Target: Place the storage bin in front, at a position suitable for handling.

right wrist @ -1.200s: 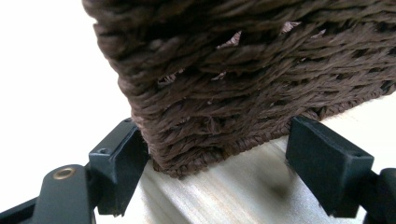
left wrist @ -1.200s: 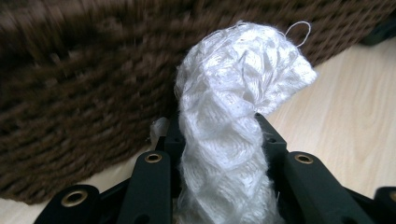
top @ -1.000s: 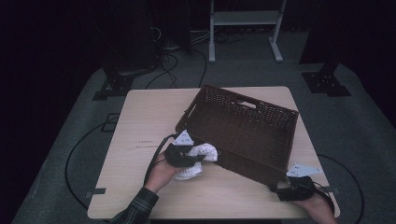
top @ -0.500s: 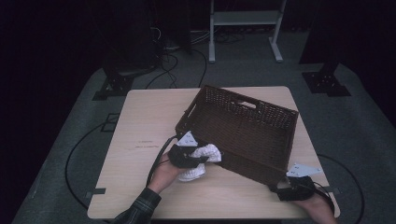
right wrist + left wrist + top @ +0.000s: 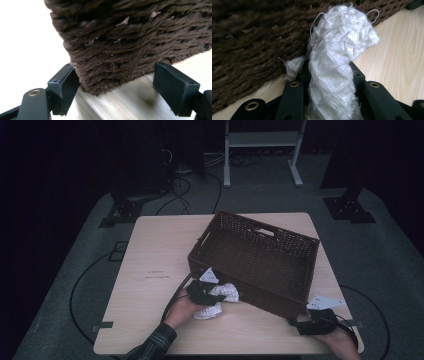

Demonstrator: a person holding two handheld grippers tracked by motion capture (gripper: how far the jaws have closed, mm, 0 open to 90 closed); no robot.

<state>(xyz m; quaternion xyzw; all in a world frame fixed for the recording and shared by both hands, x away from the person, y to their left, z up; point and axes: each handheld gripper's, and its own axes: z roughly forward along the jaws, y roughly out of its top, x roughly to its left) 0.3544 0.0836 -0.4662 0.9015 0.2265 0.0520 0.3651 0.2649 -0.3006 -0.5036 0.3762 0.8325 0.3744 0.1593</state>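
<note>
A dark brown wicker basket (image 5: 270,292) stands askew on the wooden table (image 5: 150,270). My left gripper (image 5: 206,292) is at the basket's near left wall, shut on a white knitted cloth (image 5: 220,296). In the left gripper view the cloth (image 5: 332,50) bunches up between the jaws of the left gripper (image 5: 329,68), close against the woven basket wall (image 5: 249,37). My right gripper (image 5: 301,322) is at the basket's near right corner. It is open, its jaws astride that basket corner (image 5: 120,45), and the left jaw touches the weave.
A white metal frame (image 5: 260,140) and dark stands are on the floor beyond the table. Cables (image 5: 175,295) trail from the grippers over the table's near edge. Bare wood (image 5: 155,250) lies left of the basket.
My left gripper has shifted slightly rightward along the basket's wall with the cloth in it. The right gripper has stayed at the corner.
</note>
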